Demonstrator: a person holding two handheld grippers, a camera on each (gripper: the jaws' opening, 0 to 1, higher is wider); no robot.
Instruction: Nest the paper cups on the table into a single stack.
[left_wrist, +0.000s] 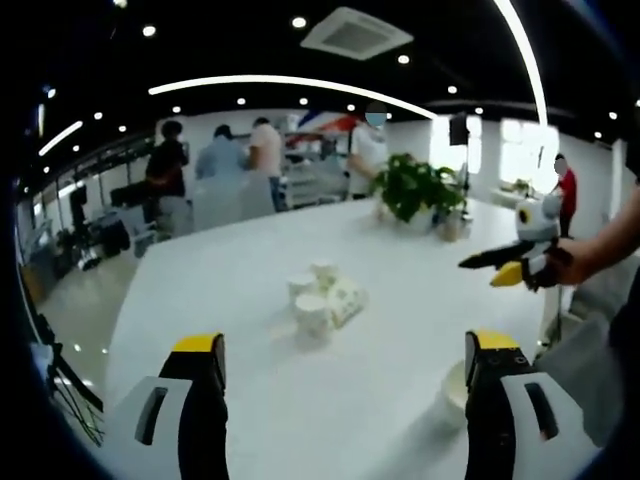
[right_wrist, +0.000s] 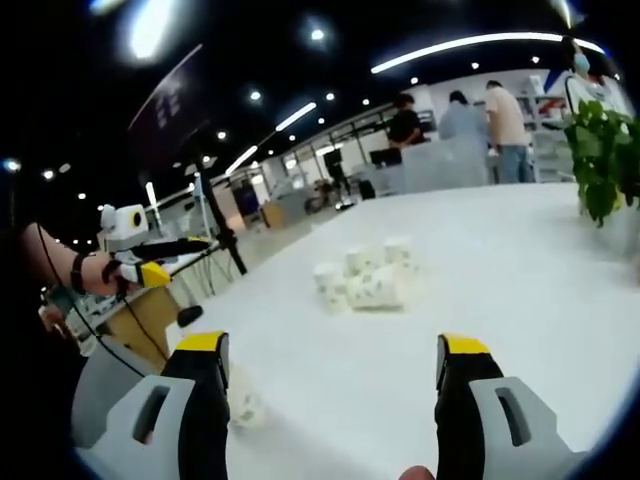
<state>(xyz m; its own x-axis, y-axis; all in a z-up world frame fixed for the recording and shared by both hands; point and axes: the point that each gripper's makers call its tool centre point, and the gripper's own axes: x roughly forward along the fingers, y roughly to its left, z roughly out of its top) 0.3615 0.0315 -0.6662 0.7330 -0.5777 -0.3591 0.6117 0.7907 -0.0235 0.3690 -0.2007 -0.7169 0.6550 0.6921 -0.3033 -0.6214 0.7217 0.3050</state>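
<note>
A cluster of several white paper cups (left_wrist: 318, 298) stands mid-table; one patterned cup (left_wrist: 347, 298) lies on its side against the upright ones. The right gripper view has the same cluster (right_wrist: 368, 278) ahead. My left gripper (left_wrist: 345, 343) is open and empty, well short of the cluster. A lone cup (left_wrist: 455, 385) sits by its right jaw. My right gripper (right_wrist: 332, 345) is also open and empty, with a lone cup (right_wrist: 245, 405) beside its left jaw. Each gripper appears in the other's view: right gripper (left_wrist: 512, 266), left gripper (right_wrist: 150, 268).
The long white table (left_wrist: 250, 250) stretches away from me. A potted plant (left_wrist: 415, 185) stands at its far end, also seen as the plant (right_wrist: 605, 150). Several people stand beyond the table near desks. The table's edge (right_wrist: 200, 300) drops off to the left.
</note>
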